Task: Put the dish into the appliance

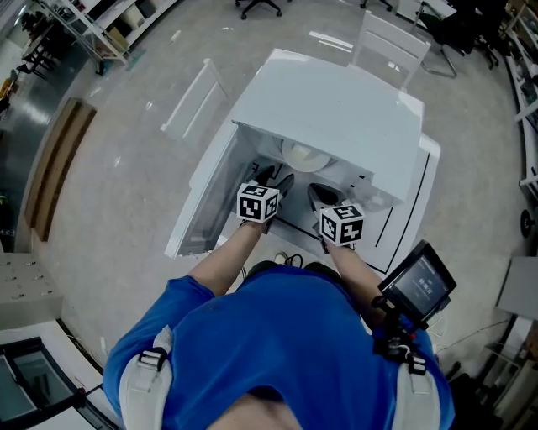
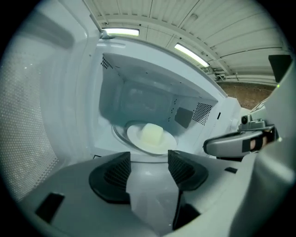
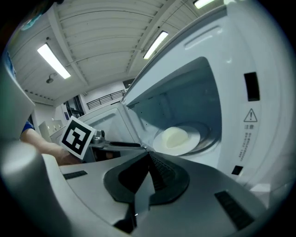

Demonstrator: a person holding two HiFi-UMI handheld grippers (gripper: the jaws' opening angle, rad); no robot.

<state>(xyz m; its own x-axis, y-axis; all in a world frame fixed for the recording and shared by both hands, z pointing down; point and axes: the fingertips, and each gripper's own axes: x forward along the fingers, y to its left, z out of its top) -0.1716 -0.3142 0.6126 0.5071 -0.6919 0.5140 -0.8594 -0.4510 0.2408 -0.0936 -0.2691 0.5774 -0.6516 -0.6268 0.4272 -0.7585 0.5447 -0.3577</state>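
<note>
The white microwave [image 1: 336,109] stands with its door [image 1: 206,197] swung open to the left. Inside, a white dish [image 2: 150,136] holding a pale lump of food rests on the glass turntable; it also shows as the dish [image 3: 178,139] in the right gripper view and the dish [image 1: 304,155] from above. My left gripper [image 2: 149,159] is just outside the opening, open, with nothing between its pads and clear of the dish. My right gripper [image 3: 148,157] hovers beside it at the right, shut with nothing in it.
The open door stands close on the left of my left gripper. The microwave's control panel [image 3: 252,92] rises at the right of the opening. A small screen device [image 1: 420,281] hangs by the person's right side. Office chairs [image 1: 261,7] stand farther off.
</note>
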